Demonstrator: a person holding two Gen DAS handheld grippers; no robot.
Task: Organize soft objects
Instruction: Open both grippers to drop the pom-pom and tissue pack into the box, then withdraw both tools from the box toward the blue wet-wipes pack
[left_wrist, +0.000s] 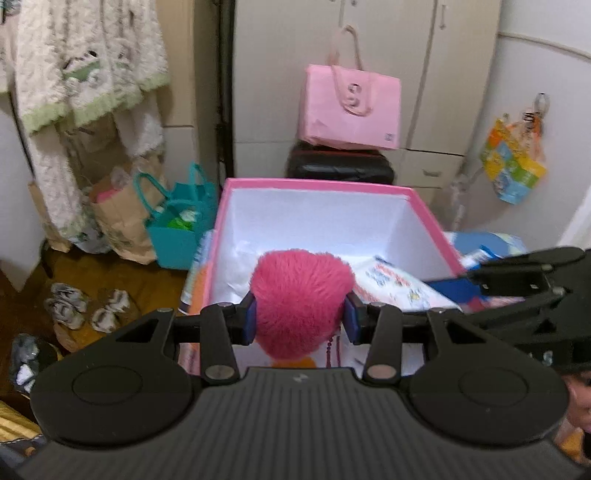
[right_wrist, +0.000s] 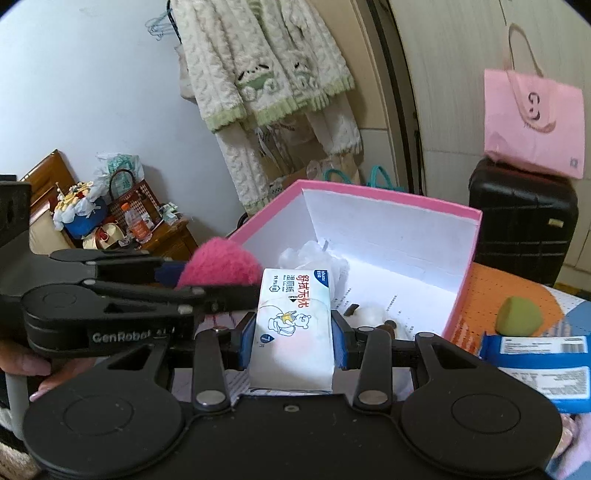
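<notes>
My left gripper (left_wrist: 300, 320) is shut on a fluffy hot-pink plush ball (left_wrist: 300, 295), held over the near edge of an open pink box with a white inside (left_wrist: 317, 184). My right gripper (right_wrist: 292, 341) is shut on a white wet-wipes pack (right_wrist: 291, 325) with a bear print, held at the box's near edge (right_wrist: 458, 295). The left gripper with the plush (right_wrist: 221, 264) shows at the left of the right wrist view. The wipes pack (left_wrist: 399, 286) and the right gripper show at the right of the left wrist view. White soft stuffing (right_wrist: 314, 258) lies inside the box.
A green sponge-like lump (right_wrist: 519, 316) and a blue-and-white package (right_wrist: 543, 365) lie right of the box on an orange mat. A black suitcase (right_wrist: 522, 218) with a pink bag (right_wrist: 533, 122) stands behind. A teal bag (left_wrist: 181, 225), paper bags and shoes are on the floor at left.
</notes>
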